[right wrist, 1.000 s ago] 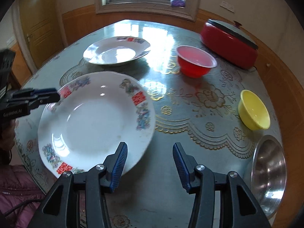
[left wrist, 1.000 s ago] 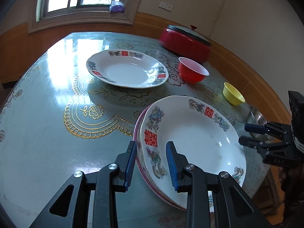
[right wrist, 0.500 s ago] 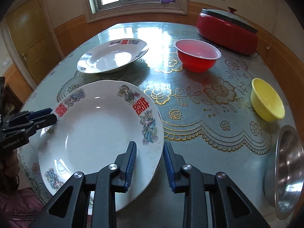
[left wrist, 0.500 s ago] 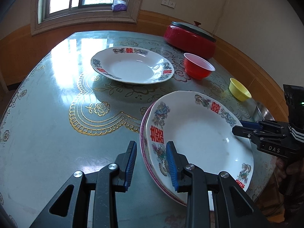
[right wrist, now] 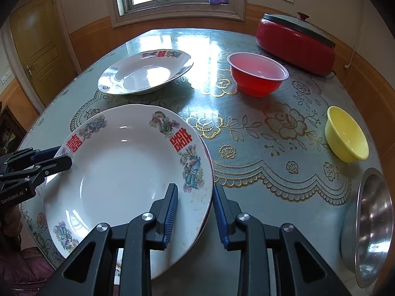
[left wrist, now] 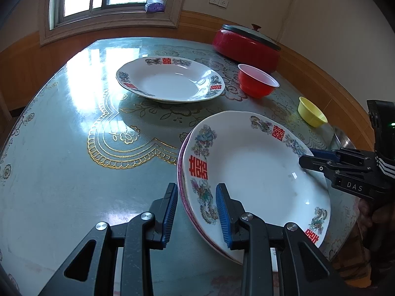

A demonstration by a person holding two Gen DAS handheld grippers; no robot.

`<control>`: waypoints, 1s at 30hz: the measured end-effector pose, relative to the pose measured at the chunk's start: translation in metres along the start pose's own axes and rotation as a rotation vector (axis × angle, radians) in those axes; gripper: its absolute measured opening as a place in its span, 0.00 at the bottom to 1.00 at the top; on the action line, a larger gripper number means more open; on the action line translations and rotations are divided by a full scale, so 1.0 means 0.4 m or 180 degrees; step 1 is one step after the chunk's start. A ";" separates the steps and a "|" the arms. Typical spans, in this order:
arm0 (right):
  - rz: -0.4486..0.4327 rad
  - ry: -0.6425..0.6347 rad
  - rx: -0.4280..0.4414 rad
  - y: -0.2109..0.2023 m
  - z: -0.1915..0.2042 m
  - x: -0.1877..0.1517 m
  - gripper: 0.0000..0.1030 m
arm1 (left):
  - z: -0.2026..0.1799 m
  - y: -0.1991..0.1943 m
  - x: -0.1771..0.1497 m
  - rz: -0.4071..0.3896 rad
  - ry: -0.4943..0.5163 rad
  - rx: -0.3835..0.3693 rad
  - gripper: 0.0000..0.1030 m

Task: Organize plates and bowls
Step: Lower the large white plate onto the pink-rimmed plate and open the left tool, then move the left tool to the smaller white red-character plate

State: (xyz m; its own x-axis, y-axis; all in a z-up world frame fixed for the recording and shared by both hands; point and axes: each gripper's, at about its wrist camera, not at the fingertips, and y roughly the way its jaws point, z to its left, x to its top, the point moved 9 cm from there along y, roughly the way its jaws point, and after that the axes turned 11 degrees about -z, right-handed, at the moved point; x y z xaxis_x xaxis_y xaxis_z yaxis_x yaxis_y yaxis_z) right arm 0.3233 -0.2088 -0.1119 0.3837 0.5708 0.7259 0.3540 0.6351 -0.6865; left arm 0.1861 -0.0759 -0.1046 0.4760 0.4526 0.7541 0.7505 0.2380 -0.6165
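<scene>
A stack of two white plates (left wrist: 256,170) with red characters sits near the table's front edge; a purple-rimmed plate lies under the top one. My left gripper (left wrist: 196,212) straddles the stack's left rim, jaws around the rim, partly closed. My right gripper (right wrist: 195,209) straddles the opposite rim of the same stack (right wrist: 123,172), jaws narrowed around it. Whether either pad presses the rim I cannot tell. A second white plate (left wrist: 170,81) lies alone farther back, also in the right wrist view (right wrist: 145,72).
A red bowl (right wrist: 256,74), a yellow bowl (right wrist: 345,133) and a steel bowl (right wrist: 372,222) stand to the right. A red lidded cooker (right wrist: 296,39) sits at the back right. The table (left wrist: 61,148) has a round edge close by.
Both grippers moved in onto opposite rims of the plate stack. The right jaws narrowed from wide open. The view rose slightly.
</scene>
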 end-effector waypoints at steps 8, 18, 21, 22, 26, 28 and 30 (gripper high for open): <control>-0.0223 0.0458 0.0069 -0.019 -0.057 0.054 0.29 | 0.033 -0.010 0.021 -0.0041 -0.0078 0.0125 0.37; -0.0260 0.0781 0.0347 0.009 -0.026 0.104 0.38 | 0.097 -0.006 0.066 -0.0035 -0.0065 0.0438 0.47; -0.0249 0.0889 0.0444 0.020 -0.012 0.126 0.39 | 0.121 0.002 0.084 0.0004 -0.0097 0.0540 0.47; -0.0243 0.0933 0.0482 0.024 -0.006 0.134 0.39 | 0.130 0.004 0.089 0.0019 -0.0114 0.0567 0.47; -0.0206 0.1119 0.0640 0.045 0.014 0.167 0.39 | 0.156 0.009 0.105 0.0039 -0.0164 0.0603 0.54; -0.0205 0.1224 0.0696 0.054 0.019 0.187 0.39 | 0.165 0.008 0.113 0.0020 -0.0170 0.0599 0.58; -0.0200 0.1347 0.0764 0.063 0.024 0.205 0.39 | 0.174 0.008 0.122 0.0002 -0.0164 0.0597 0.60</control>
State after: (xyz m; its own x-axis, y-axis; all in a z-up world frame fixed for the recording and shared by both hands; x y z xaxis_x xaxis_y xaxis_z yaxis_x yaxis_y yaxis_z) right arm 0.3555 -0.1410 -0.0696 0.6985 0.2975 0.6509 0.2002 0.7919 -0.5769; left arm 0.1798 0.0067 -0.0855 0.4489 0.4950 0.7440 0.6494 0.3913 -0.6521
